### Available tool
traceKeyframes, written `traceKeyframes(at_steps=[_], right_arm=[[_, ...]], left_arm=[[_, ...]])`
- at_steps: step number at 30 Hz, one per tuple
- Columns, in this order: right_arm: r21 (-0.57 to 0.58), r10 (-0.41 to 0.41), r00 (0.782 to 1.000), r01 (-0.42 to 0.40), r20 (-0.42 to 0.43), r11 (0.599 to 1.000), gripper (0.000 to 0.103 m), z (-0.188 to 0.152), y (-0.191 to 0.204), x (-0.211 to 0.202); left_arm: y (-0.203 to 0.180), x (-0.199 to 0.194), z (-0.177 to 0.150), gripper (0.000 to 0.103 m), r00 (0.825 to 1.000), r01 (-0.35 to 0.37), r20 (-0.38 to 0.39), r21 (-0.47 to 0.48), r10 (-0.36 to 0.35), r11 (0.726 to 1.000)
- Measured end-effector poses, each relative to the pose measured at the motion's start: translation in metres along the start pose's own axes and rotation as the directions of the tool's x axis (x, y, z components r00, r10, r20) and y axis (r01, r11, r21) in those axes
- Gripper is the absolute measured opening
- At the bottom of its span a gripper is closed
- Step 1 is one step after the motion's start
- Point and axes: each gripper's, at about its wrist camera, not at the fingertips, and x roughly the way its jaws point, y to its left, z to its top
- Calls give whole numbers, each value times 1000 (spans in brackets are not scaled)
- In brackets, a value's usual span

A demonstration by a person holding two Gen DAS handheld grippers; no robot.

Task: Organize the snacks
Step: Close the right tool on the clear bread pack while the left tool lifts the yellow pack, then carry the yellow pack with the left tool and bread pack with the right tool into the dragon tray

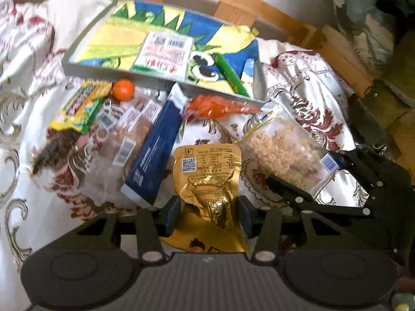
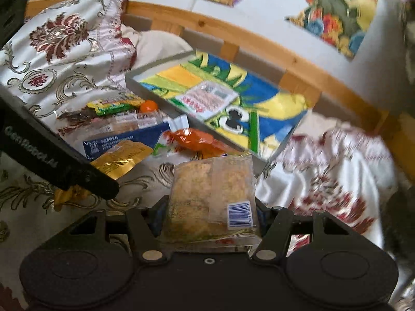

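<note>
Gold pouch (image 1: 207,178) pinched in left hand-held gripper (image 1: 208,213), clear bag (image 2: 211,197) clamped in right hand-held gripper (image 2: 207,219). Both lifted off bed (image 1: 23,119), near grey tray (image 1: 88,64), probably for stowing there.

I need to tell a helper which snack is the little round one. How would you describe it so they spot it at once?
Start at the shallow grey tray holding the big blue, yellow and green cartoon bag on the floral cloth. Just below the tray's front wall sits a small, smooth orange ball, beside a yellow-green wrapper. It is the only round thing among flat packets.
</note>
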Motion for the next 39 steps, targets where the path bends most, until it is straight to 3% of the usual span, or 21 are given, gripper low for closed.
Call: traceKeyframes(at_steps=[13, 18, 24, 29, 33, 39], right_arm=[[73, -80, 982, 69, 169, 995, 65, 12, -17, -11], [105, -140, 962, 118, 233, 987, 65, 23, -34, 9], [141, -184, 943, 149, 279, 979, 65, 33, -54, 49], [175, -165, 938, 115, 305, 978, 65, 45, -66, 82], [162, -134, 937, 85, 322, 983, 65, 53, -67, 107], [183, -98, 955, 47, 280, 982, 65, 54, -74, 143]], left_arm=[[-20, -9, 27, 52, 986, -62, 160, 87, 47, 994], [-22, 5, 63, 52, 979, -99, 190, 100, 78, 990], [-24, 27, 112, 52, 956, -182, 252, 108, 150, 977], [-13, 59, 150, 52, 957, -196, 224, 37, 183, 980], [-8, 82, 171, 52, 948, -228, 234, 21, 217, 973], [-7, 114, 181, 52, 939, -279, 221, 39, 264, 959]])
